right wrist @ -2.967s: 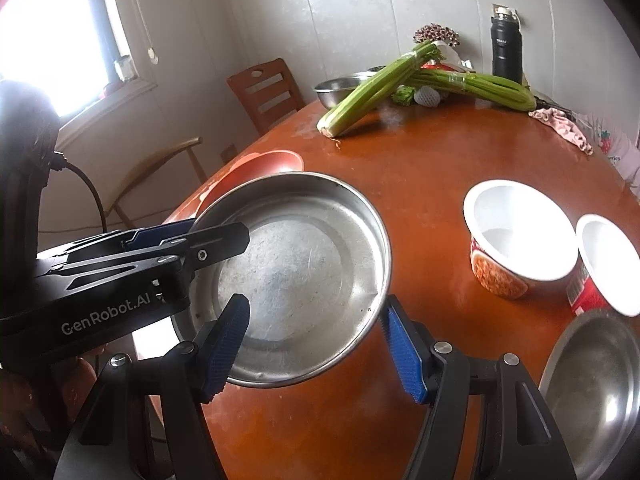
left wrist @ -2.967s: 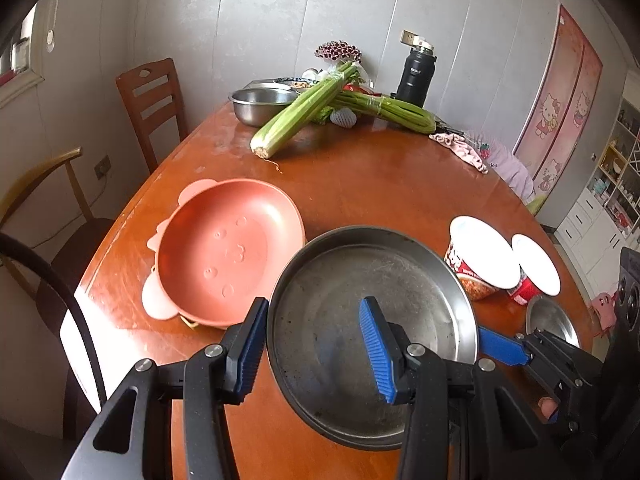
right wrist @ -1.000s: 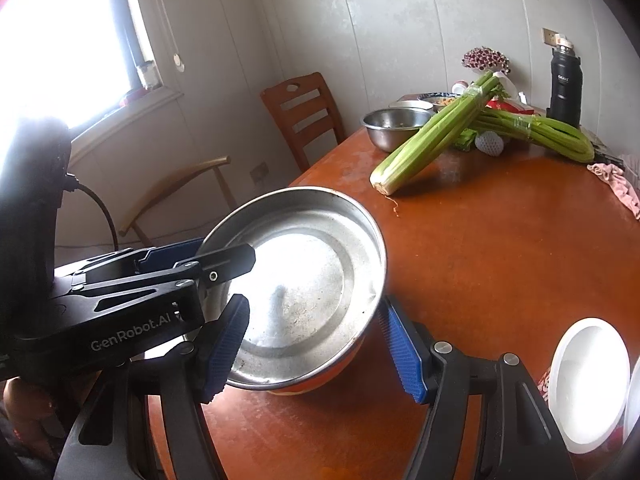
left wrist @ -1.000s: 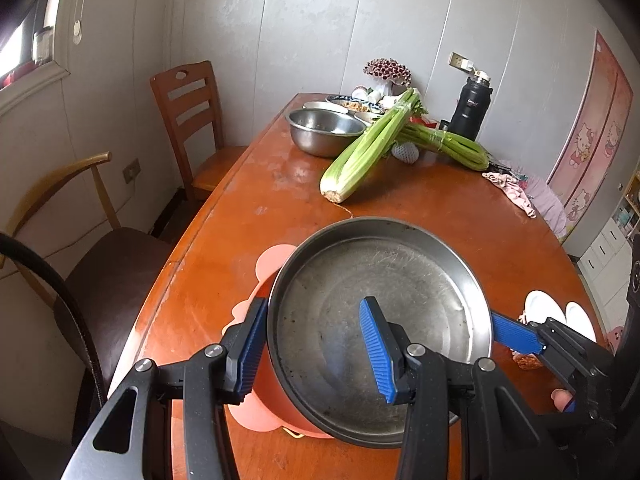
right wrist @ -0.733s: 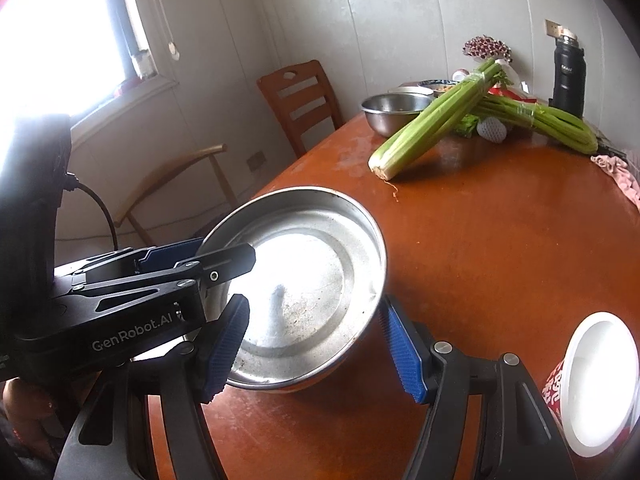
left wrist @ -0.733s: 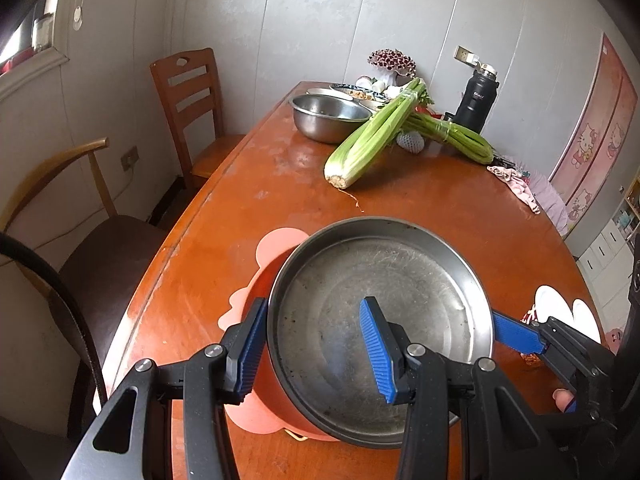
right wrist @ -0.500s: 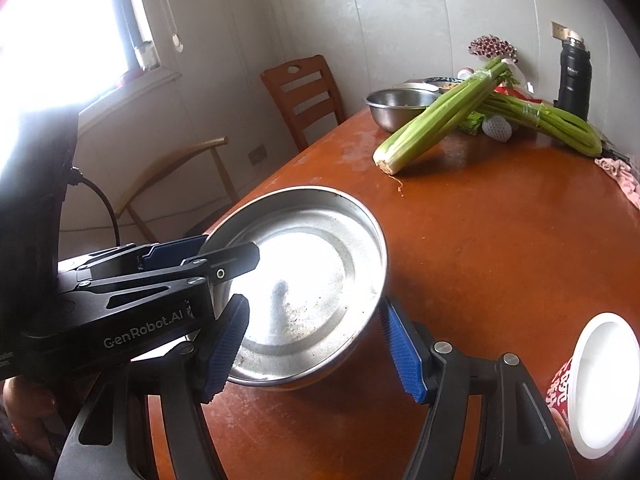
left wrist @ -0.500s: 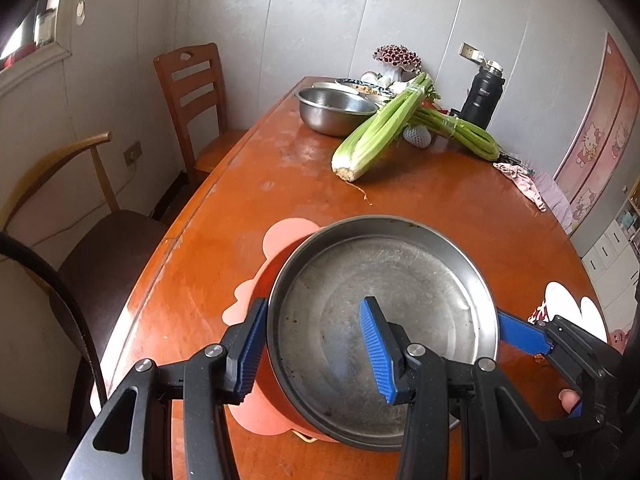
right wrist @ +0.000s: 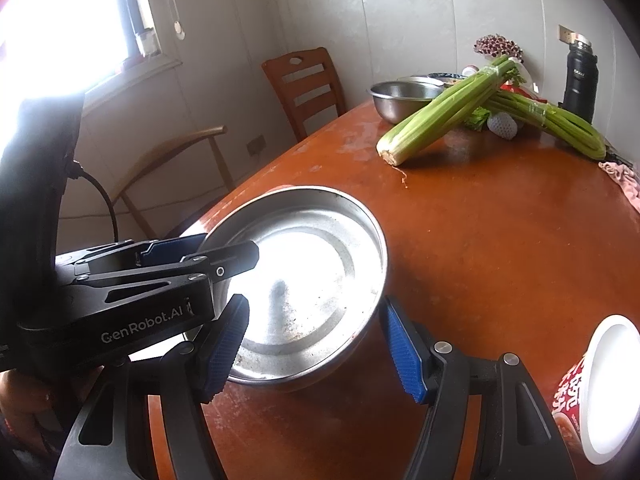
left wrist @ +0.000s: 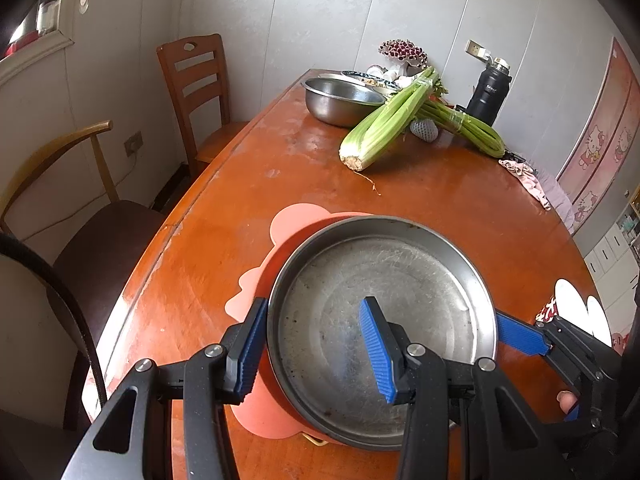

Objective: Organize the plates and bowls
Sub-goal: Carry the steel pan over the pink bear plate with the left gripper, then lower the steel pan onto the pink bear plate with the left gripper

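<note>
We grip the steel pan [left wrist: 384, 320] with both claws. Our left gripper [left wrist: 316, 344] pinches its near-left rim, one pad outside, one inside. Our right gripper [right wrist: 316, 348] clamps the opposite rim the same way. The empty pan sits inside the pink bowl [left wrist: 292, 220] on the table [left wrist: 224, 248].

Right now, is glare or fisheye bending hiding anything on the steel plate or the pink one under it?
Right wrist view: window light blows out the steel plate floor to white, its rim still readable; the window itself is overexposed; no pink plate visible. Left wrist view: even light, scratches on the steel plate sharp, pink plate edge clear; the table edge curves from the lens.
</note>
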`<state>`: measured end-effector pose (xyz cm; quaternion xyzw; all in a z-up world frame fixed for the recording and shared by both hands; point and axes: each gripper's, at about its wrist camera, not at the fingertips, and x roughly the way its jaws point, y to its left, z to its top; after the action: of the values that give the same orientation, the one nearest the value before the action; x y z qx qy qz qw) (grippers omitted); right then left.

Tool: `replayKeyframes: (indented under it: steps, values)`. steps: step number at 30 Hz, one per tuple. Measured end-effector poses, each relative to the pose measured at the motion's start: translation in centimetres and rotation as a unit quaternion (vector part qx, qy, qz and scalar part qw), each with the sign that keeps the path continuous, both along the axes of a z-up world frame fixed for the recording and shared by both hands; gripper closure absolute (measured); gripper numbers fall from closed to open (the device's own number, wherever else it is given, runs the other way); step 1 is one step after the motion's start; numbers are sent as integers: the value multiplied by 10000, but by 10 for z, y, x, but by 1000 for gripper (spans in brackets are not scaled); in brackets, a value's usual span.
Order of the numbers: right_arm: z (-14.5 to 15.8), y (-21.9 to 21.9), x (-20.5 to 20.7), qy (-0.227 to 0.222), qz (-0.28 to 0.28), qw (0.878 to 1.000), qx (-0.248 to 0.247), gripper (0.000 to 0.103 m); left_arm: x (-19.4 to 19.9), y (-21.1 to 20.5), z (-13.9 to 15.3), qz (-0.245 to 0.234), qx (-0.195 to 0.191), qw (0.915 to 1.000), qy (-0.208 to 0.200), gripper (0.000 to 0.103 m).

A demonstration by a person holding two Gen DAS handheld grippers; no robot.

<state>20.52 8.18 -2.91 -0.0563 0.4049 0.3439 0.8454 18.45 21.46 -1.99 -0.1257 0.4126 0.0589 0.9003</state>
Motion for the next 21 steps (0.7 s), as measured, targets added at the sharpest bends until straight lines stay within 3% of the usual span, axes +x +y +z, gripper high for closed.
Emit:
replayKeyframes:
  steps: [11,21]
  values:
    - [-7,2,3,56,11,10000,-11,33,2,2,-6,22,-55,10000,19,57]
    - [-12,8,-1,-165,-3,9995,-256,33,2,4,-6,47,-77,10000,-20,57]
